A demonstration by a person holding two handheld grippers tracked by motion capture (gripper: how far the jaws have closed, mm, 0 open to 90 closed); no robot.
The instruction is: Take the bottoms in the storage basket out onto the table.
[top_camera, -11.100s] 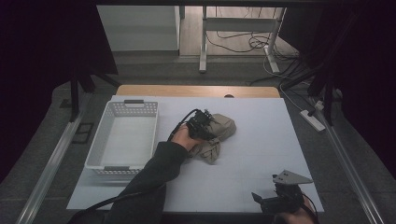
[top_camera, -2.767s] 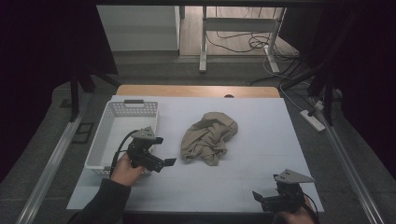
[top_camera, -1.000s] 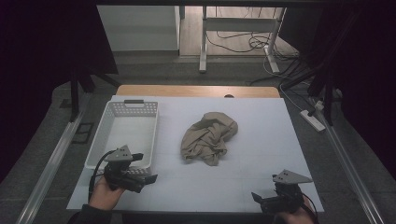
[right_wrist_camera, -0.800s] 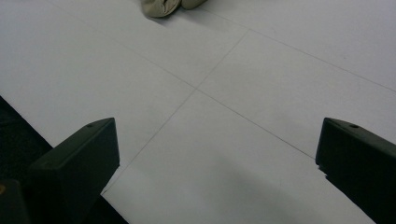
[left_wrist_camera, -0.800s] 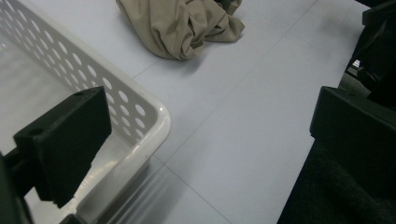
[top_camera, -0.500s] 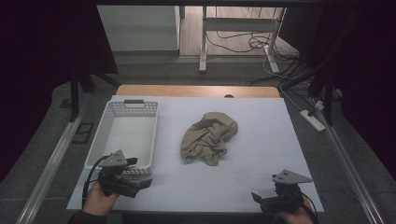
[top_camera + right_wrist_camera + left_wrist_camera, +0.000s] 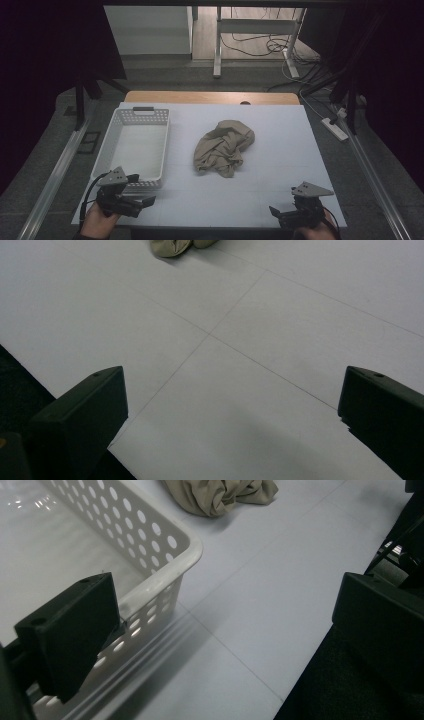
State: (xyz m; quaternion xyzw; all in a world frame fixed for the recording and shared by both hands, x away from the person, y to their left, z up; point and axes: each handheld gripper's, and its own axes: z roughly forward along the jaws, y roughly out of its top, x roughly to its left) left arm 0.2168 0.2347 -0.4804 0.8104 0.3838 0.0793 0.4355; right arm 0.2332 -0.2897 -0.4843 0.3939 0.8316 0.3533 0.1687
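A crumpled beige cloth point(image 7: 224, 147) lies loose in the middle of the white table point(image 7: 280, 165). It also appears far off as the cloth point(image 7: 220, 494) and as a corner of cloth point(image 7: 170, 247). A white perforated basket point(image 7: 131, 150) stands empty at the left. My left gripper point(image 7: 142, 204) rests low at the front left corner, just by the basket's near corner point(image 7: 165, 555), jaws wide apart and holding nothing. My right gripper point(image 7: 280, 214) sits at the front right edge, open over bare table.
The table's near edge drops to dark floor close under both grippers. A metal rail point(image 7: 55, 175) runs along the left side. A power strip point(image 7: 336, 128) and cables lie off the right edge. A wooden strip point(image 7: 210, 97) borders the far side.
My left gripper has let go of the cloth and pulled back from the table's middle to the front left corner beside the basket. The right gripper has stayed put.
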